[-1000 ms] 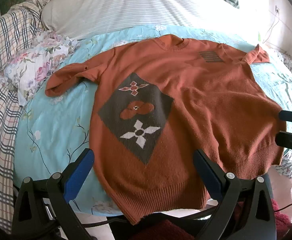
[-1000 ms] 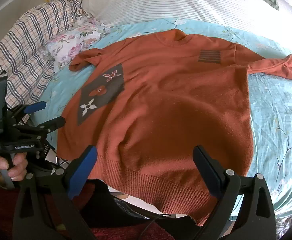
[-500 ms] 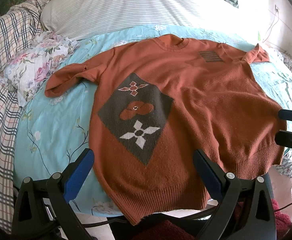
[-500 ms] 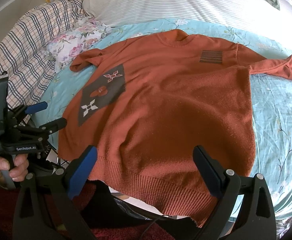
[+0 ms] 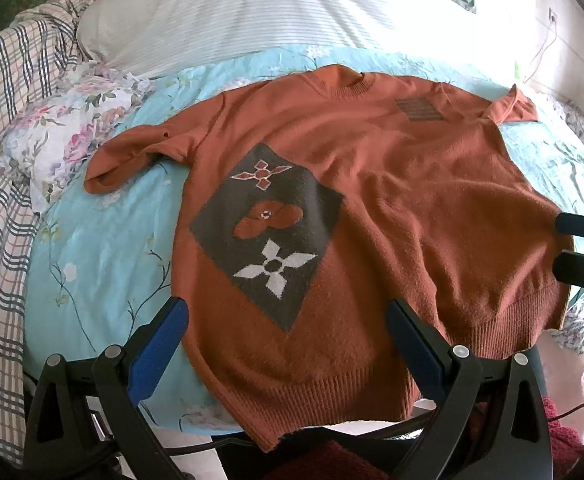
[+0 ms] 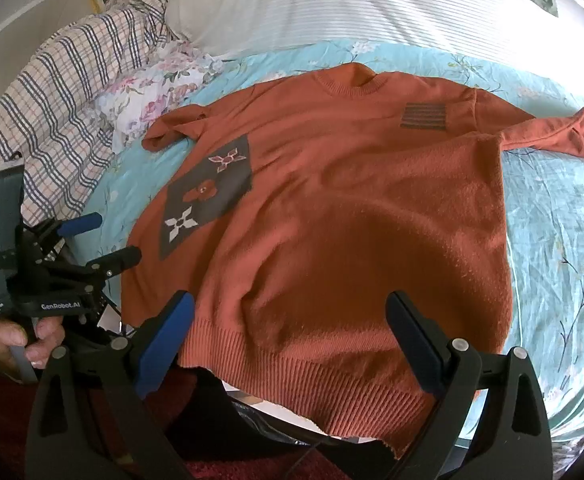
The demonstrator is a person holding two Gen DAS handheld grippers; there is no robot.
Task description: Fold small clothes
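An orange-brown knit sweater (image 5: 391, 208) lies spread face up on the bed, with a dark diamond patch with flowers (image 5: 268, 232) on its front. Its hem hangs over the bed's near edge. It also shows in the right wrist view (image 6: 351, 220). My left gripper (image 5: 288, 316) is open and empty, just above the hem's left part. My right gripper (image 6: 290, 312) is open and empty, above the hem's right part. The left gripper also shows at the left of the right wrist view (image 6: 108, 236), open. The right gripper's fingers (image 5: 579, 248) show at the right edge of the left wrist view.
The sweater lies on a light blue floral sheet (image 5: 92, 248). A striped white pillow (image 5: 272, 12) is at the back. A floral cloth (image 5: 64, 136) and a plaid blanket (image 5: 0, 184) lie at the left. The sleeves (image 6: 551, 136) stretch out sideways.
Both views have shifted slightly; the grippers stay open above the hem and the sweater has not moved.
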